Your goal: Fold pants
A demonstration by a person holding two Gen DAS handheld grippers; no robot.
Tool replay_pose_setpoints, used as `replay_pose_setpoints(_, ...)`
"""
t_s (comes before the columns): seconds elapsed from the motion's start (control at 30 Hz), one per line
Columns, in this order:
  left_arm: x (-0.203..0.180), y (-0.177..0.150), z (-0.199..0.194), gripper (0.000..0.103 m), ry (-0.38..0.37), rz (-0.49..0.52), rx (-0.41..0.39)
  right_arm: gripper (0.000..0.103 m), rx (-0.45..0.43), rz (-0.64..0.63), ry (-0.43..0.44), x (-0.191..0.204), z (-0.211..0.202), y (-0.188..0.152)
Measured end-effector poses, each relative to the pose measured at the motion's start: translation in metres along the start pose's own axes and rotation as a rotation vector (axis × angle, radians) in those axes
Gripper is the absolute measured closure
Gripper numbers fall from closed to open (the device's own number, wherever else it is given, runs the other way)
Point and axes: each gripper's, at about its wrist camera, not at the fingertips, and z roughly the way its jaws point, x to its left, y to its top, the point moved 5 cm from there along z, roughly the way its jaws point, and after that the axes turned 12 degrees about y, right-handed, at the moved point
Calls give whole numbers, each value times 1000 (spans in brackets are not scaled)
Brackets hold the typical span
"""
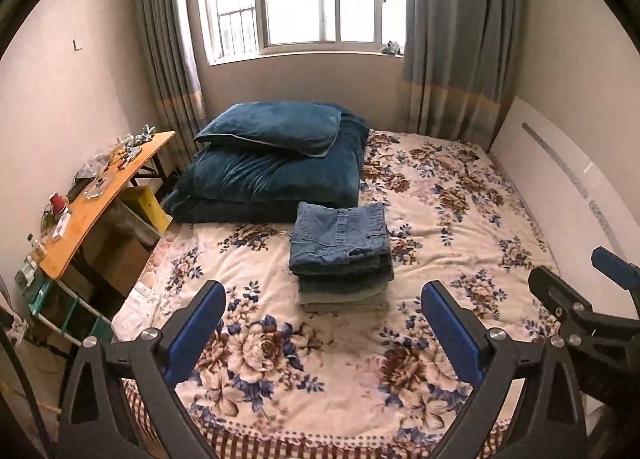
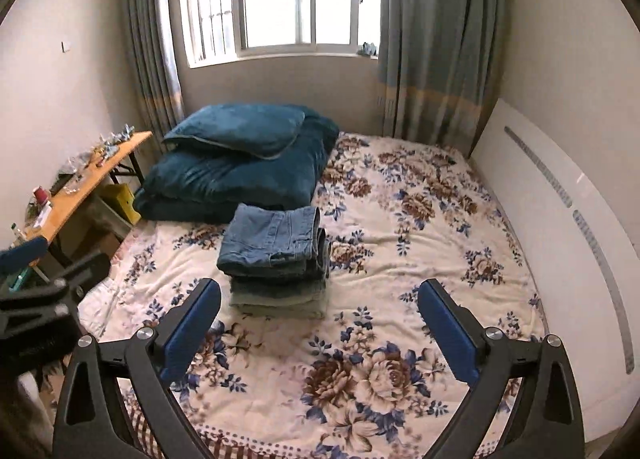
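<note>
A stack of folded pants (image 1: 342,255) lies on the floral bed cover (image 1: 320,371), blue jeans on top and paler pairs beneath. It also shows in the right wrist view (image 2: 276,255). My left gripper (image 1: 324,319) is open and empty, held above the bed short of the stack. My right gripper (image 2: 320,319) is open and empty, to the right of the stack and nearer the bed's front edge. The right gripper also shows at the right edge of the left wrist view (image 1: 576,279).
A dark teal pillow (image 1: 272,129) rests on a folded teal quilt (image 1: 276,183) at the bed's far left. A cluttered wooden table (image 1: 92,199) stands left of the bed. A white headboard (image 1: 568,187) lines the right side. Curtains and a window are behind.
</note>
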Motion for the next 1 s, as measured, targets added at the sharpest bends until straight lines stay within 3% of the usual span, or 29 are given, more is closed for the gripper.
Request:
replay_pose_setpoints(0.23,2,-11,-32,3,3,-20,-16,2,-22,0,9,3,-55,-8)
replay_pose_setpoints(0.5,3,-22,-45,3,19,-24,-20,2,-16,5,17,-3,-72,-15)
replay_pose_setpoints(0.8,-2,-19,-9,0,9,-21,20,1,8,14,15,-11,-47,-16)
replay_pose_setpoints(1.0,-1,-12,27,0,60,-17,32,1,34,7,0,-11,-5,-13)
